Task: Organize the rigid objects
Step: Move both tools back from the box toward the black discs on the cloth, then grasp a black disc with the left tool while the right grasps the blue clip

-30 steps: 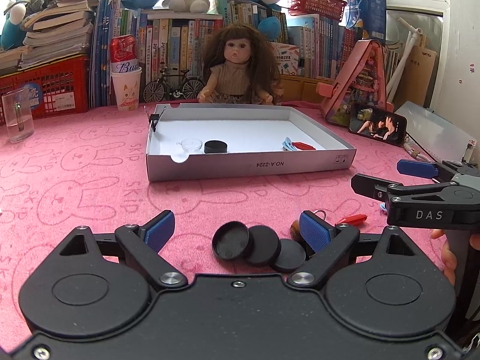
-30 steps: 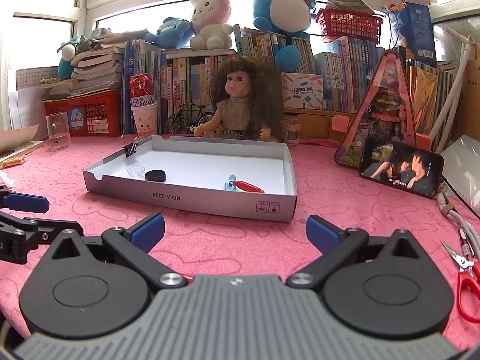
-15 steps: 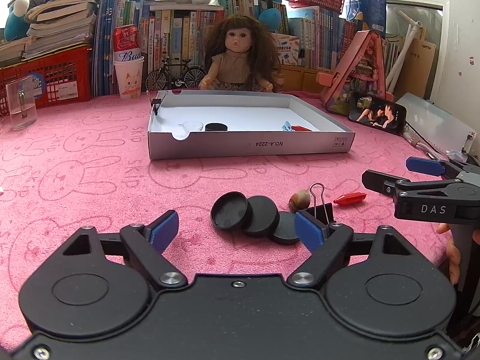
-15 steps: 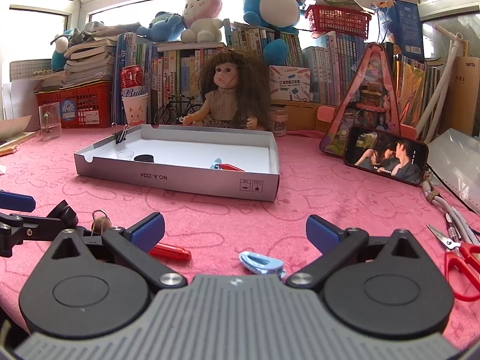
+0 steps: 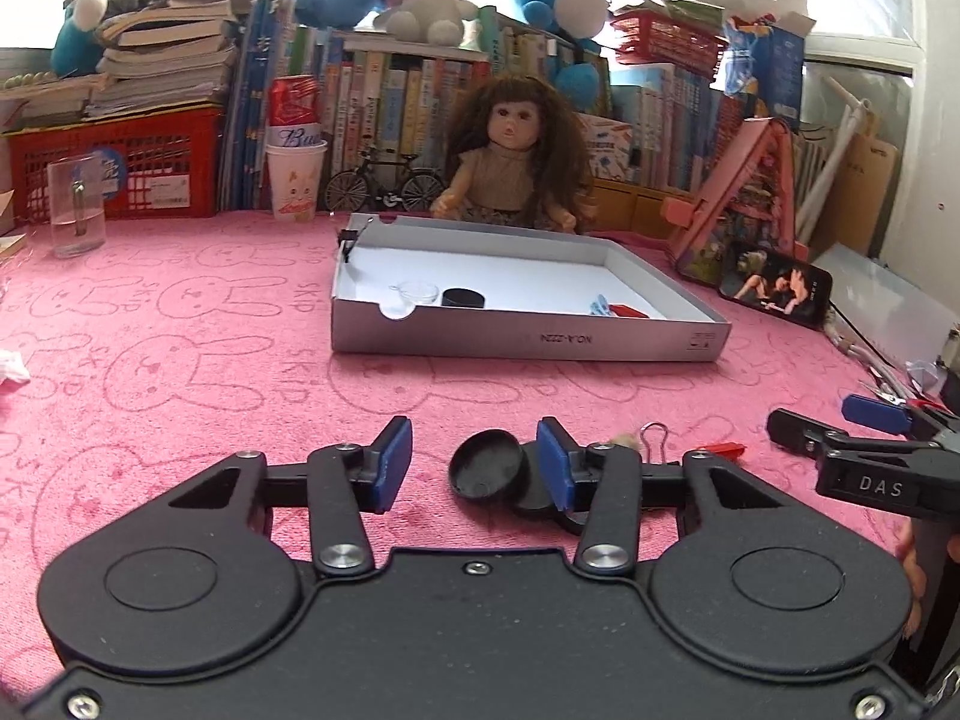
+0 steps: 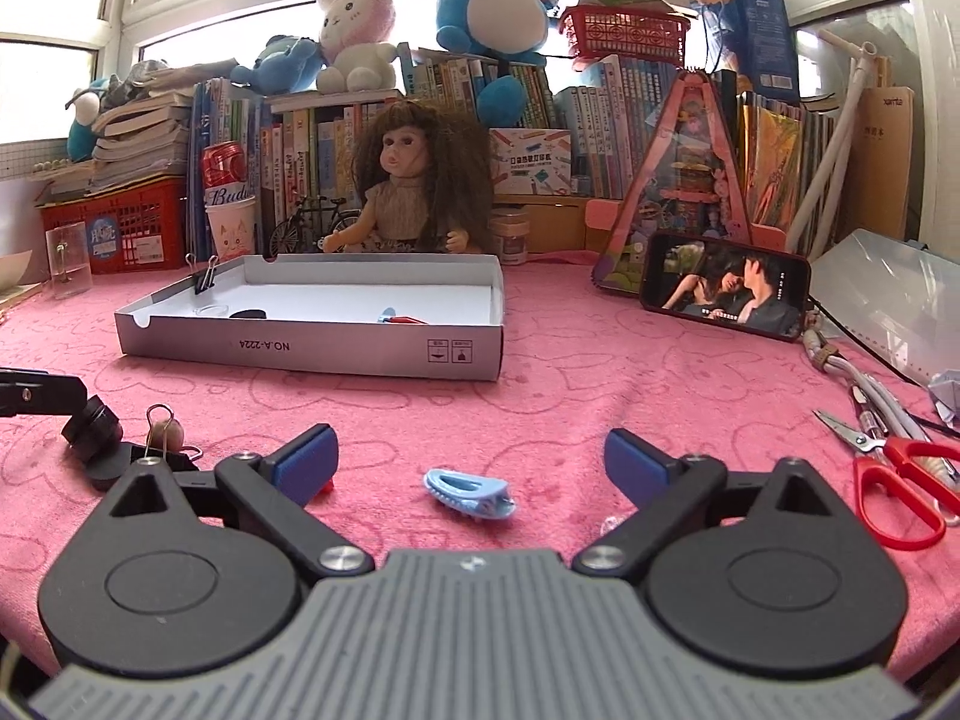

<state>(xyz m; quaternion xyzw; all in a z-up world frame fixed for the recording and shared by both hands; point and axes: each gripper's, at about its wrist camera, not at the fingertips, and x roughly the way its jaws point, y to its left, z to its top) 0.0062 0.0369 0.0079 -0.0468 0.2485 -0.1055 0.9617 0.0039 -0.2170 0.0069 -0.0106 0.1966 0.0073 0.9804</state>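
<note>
Three black round caps lie overlapped on the pink cloth. The front cap (image 5: 487,463) sits between the closing jaws of my left gripper (image 5: 474,463). The right pad (image 5: 551,468) is at its edge and hides the other caps, while the left pad stands clear of it. A blue hair clip (image 6: 468,495) lies between the wide fingers of my right gripper (image 6: 471,468), untouched as they begin closing. The shallow white box (image 5: 528,339) holds a black cap (image 5: 462,299), a clear cap (image 5: 414,294) and a blue and red piece.
A binder clip (image 6: 159,426), a brown bead (image 6: 174,437) and a small red piece (image 5: 720,450) lie between the two grippers. Red scissors (image 6: 900,480) and a cable lie at the right. A phone (image 6: 726,294), a doll (image 6: 414,192) and books stand behind.
My left jaws have narrowed from wide around all the caps to close about the front cap. The right wrist view has tipped down, and the blue hair clip now lies between its fingers.
</note>
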